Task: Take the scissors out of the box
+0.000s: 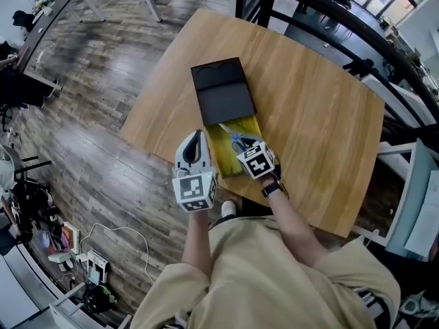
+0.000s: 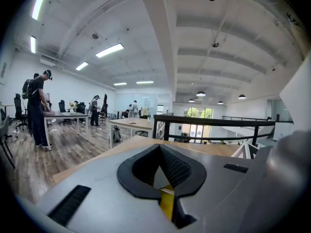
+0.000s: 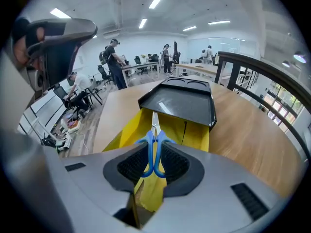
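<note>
Right gripper view is showing our right gripper (image 3: 154, 161) clamping the blue handles of the scissors (image 3: 154, 125), which are lying in the open yellow box (image 3: 197, 135), so we are favouring a slow straight lift while our left gripper (image 2: 163, 171), pinching the box's edge, is steadying it.

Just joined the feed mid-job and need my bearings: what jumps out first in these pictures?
The blue-handled scissors lie in the open yellow box at the near edge of the wooden table, with the right gripper closed on their handles. The left gripper pinches the box's wall, and the black lid lies just beyond.
</note>
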`<state>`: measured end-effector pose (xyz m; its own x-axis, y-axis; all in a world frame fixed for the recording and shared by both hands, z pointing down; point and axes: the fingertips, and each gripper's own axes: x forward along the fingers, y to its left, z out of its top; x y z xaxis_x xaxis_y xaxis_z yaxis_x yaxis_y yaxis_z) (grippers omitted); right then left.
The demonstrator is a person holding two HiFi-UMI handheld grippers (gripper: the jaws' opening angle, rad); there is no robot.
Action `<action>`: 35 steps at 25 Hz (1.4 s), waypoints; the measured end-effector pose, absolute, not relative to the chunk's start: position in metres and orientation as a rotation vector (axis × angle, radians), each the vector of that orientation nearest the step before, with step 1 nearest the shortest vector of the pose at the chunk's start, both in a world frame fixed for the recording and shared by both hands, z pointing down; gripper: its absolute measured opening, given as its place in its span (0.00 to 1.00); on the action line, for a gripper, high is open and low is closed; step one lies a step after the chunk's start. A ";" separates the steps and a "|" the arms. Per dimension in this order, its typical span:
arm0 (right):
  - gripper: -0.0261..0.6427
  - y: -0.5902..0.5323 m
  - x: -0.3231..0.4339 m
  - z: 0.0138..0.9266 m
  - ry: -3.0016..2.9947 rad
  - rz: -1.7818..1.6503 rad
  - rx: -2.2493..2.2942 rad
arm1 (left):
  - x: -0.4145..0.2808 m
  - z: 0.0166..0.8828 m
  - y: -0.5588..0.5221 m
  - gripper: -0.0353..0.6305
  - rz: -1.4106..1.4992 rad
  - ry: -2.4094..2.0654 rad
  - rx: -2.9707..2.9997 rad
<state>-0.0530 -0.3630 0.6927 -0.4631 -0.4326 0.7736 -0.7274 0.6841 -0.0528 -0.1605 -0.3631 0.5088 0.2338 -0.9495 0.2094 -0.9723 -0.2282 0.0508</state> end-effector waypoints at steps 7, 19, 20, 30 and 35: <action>0.16 -0.355 -0.041 0.669 -2.170 0.471 0.937 | -0.151 0.483 -0.357 0.07 0.171 -1.858 2.371; 0.16 -0.367 -0.015 0.565 -2.335 0.319 1.178 | -0.132 0.437 -0.344 0.07 0.082 -1.868 2.479; 0.16 -0.368 -0.013 0.553 -2.352 0.297 1.202 | -0.131 0.432 -0.343 0.07 0.074 -1.869 2.490; 0.16 -0.363 0.004 0.445 -2.542 0.117 1.390 | -0.127 0.388 -0.330 0.07 0.002 -1.903 2.570; 0.16 -0.358 0.013 0.407 -2.593 0.021 1.459 | -0.125 0.375 -0.327 0.07 0.013 -1.910 2.590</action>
<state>0.0125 -0.3577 0.4065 -0.5083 -0.8478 0.1513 -0.8502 0.5220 0.0689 -0.1252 -0.3267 0.3754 0.2964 -0.9543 -0.0391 -0.9537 -0.2935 -0.0661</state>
